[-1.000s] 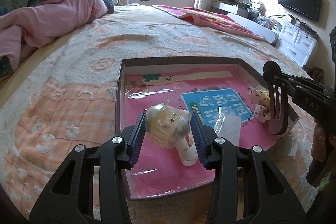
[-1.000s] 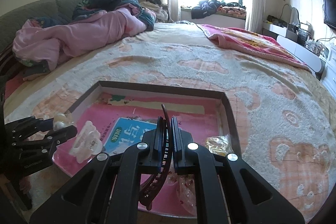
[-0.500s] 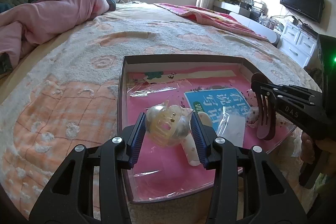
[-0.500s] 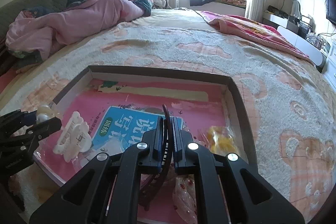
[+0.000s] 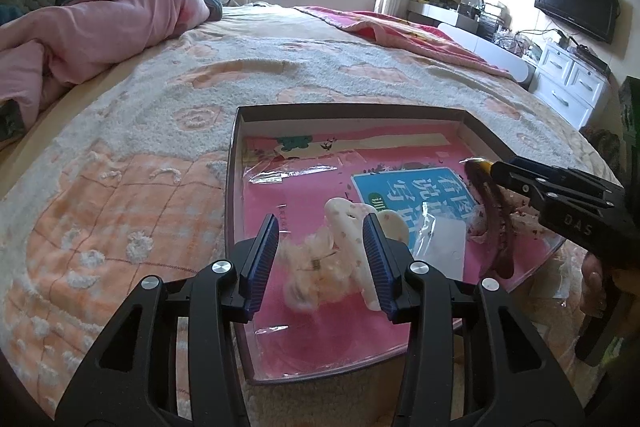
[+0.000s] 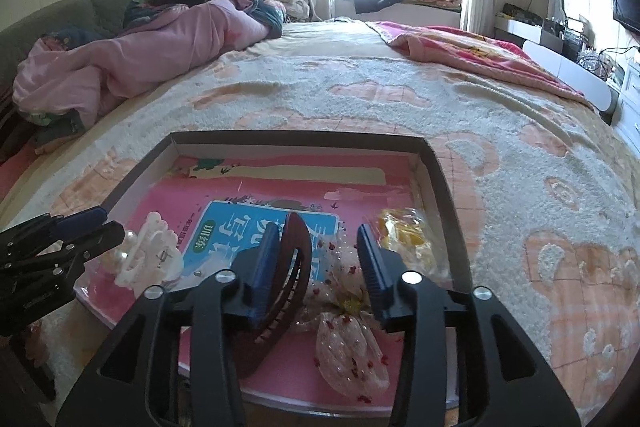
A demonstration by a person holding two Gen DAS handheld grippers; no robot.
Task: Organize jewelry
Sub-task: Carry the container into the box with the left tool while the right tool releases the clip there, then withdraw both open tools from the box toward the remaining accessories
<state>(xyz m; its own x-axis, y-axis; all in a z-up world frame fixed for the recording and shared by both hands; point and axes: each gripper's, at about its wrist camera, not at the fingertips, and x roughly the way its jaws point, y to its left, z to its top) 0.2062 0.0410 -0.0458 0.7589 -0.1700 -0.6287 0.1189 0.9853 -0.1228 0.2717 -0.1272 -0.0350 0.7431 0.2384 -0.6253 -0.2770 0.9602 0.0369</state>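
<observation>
A dark-rimmed shallow box (image 5: pixel 352 107) (image 6: pixel 296 135) lined with a pink book lies on the bed. My left gripper (image 5: pixel 320 223) (image 6: pixel 108 223) hovers over its near left part. A pale pearl hair piece (image 5: pixel 316 267) (image 6: pixel 130 239) shows blurred and low between the pads; I cannot tell whether they press on it. A white hair claw (image 5: pixel 348 219) (image 6: pixel 148 255) lies just beyond. My right gripper (image 6: pixel 318 239) (image 5: pixel 496 167) has its jaws opening. A dark brown hair clip (image 6: pixel 288 267) (image 5: pixel 492 223) leans on its left finger only, its lower end in the box.
A clear bag with a red-dotted bow (image 6: pixel 348 339) and a yellow bagged item (image 6: pixel 404 235) lie in the box's right part. A pink quilt (image 5: pixel 100 27) is heaped at the far left and a pink blanket (image 6: pixel 460 47) lies far right. A person's hand (image 5: pixel 592 275) holds the right gripper.
The right jaws have parted and let go of the brown clip, which now leans on one finger. The pearl piece between the left pads has sunk and turned blurry.
</observation>
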